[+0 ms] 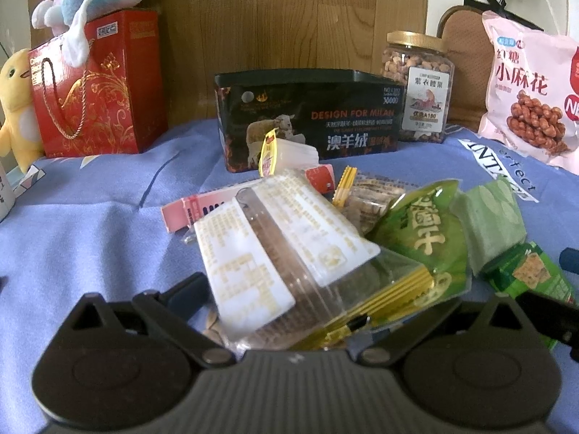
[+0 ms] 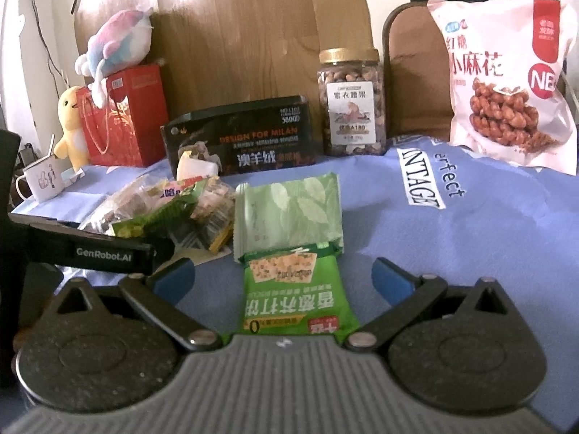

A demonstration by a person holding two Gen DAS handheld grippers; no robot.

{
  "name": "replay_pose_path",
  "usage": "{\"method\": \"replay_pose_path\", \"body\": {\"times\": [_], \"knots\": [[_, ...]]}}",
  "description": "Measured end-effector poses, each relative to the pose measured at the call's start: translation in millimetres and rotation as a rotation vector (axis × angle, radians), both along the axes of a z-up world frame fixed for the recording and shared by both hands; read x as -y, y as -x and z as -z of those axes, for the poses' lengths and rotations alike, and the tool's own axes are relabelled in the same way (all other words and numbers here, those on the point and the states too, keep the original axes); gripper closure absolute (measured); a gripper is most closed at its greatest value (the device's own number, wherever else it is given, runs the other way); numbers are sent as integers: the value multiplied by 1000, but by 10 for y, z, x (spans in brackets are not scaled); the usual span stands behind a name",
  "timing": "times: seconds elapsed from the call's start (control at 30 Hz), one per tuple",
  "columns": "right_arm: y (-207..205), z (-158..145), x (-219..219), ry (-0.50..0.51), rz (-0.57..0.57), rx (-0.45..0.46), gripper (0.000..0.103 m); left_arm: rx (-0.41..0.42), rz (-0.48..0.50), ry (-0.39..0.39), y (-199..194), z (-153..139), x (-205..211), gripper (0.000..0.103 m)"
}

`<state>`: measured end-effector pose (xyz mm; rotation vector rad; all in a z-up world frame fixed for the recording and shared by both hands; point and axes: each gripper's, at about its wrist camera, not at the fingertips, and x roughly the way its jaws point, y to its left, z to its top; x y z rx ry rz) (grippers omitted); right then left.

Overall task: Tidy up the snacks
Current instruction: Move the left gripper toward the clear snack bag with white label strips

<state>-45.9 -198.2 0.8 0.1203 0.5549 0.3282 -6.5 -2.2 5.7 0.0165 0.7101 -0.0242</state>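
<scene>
A heap of small snack packets lies on the blue cloth (image 1: 90, 235). My left gripper (image 1: 311, 289) is open, its fingers spread around a clear packet with a white label (image 1: 275, 246); the right finger is hidden under it. Beside this packet lie a green bag (image 1: 427, 238) and a pink-and-white packet (image 1: 188, 209). My right gripper (image 2: 282, 276) is open, blue pads (image 2: 173, 278) apart. A green cracker packet (image 2: 293, 300) lies flat between them, and a pale green leaf-print packet (image 2: 289, 209) lies just beyond. A black open box (image 1: 307, 115) stands behind the heap.
At the back stand a nut jar (image 2: 351, 105), a big pink twisted-snack bag (image 2: 503, 79), a red gift bag (image 2: 123, 115) with a plush toy (image 2: 115, 39) on top, a yellow plush (image 2: 70, 123) and a mug (image 2: 39, 177). Wooden panel behind.
</scene>
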Motion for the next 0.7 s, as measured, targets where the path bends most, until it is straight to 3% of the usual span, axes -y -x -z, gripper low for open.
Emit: {"method": "replay_pose_path", "body": {"times": [0.33, 0.7], "knots": [[47, -4, 29, -16, 14, 32, 0, 50, 7, -4, 85, -42, 4, 0], [89, -12, 50, -31, 31, 61, 0, 174, -1, 9, 248, -116, -19, 0]]}}
